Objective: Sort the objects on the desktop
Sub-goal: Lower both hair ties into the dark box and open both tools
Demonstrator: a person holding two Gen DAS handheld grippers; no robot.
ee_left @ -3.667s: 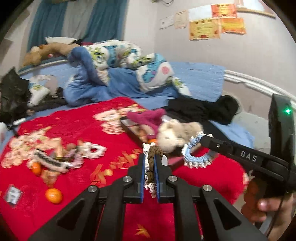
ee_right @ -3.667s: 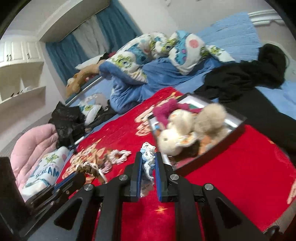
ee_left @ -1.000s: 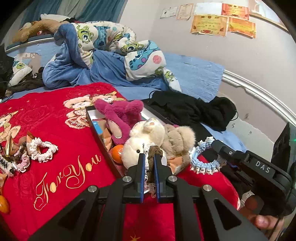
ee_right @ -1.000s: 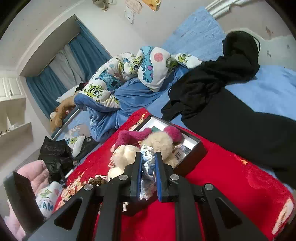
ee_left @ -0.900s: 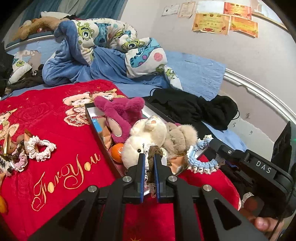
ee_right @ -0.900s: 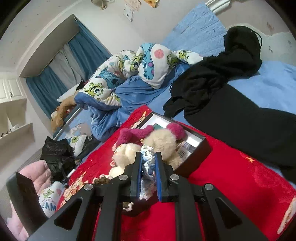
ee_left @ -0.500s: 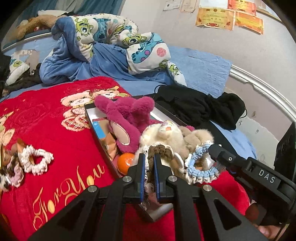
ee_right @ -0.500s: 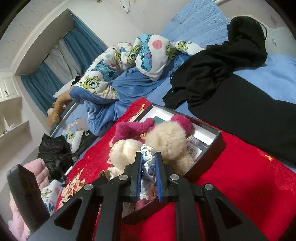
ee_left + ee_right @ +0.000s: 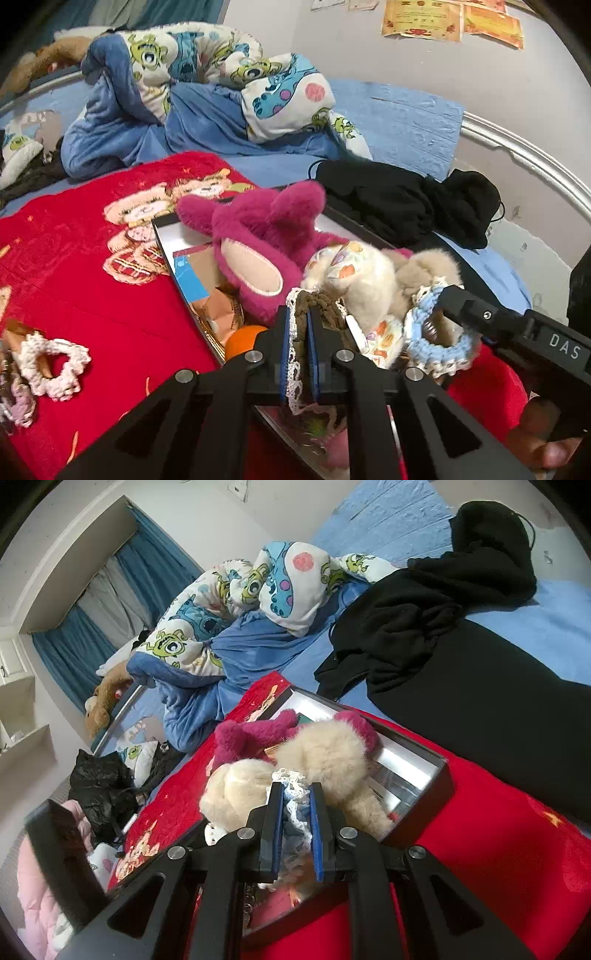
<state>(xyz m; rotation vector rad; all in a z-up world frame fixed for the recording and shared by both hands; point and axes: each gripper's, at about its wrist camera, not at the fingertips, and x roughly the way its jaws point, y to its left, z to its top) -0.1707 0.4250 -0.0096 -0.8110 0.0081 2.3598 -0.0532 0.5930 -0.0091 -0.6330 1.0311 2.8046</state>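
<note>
My left gripper (image 9: 300, 314) is shut on a brown scrunchie with white lace trim (image 9: 325, 304), held over the near end of a dark box (image 9: 164, 243) on the red blanket. My right gripper (image 9: 297, 795) is shut on a blue and white scrunchie (image 9: 293, 784), which also shows in the left wrist view as a blue ring (image 9: 436, 343) at the box's right side. A magenta plush (image 9: 258, 236), a cream plush (image 9: 362, 273), an orange (image 9: 243, 339) and paper items fill the box.
A white scrunchie (image 9: 51, 363) lies on the red blanket (image 9: 74, 288) at the left, with other hair ties at the frame edge. Black clothes (image 9: 402, 206) lie behind the box. A cartoon quilt (image 9: 207, 74) is heaped at the back. A hand (image 9: 535, 439) holds the right gripper.
Both grippers have come closer to the box and a little lower, each still shut on its scrunchie. The plush toys now loom larger right in front of the fingers.
</note>
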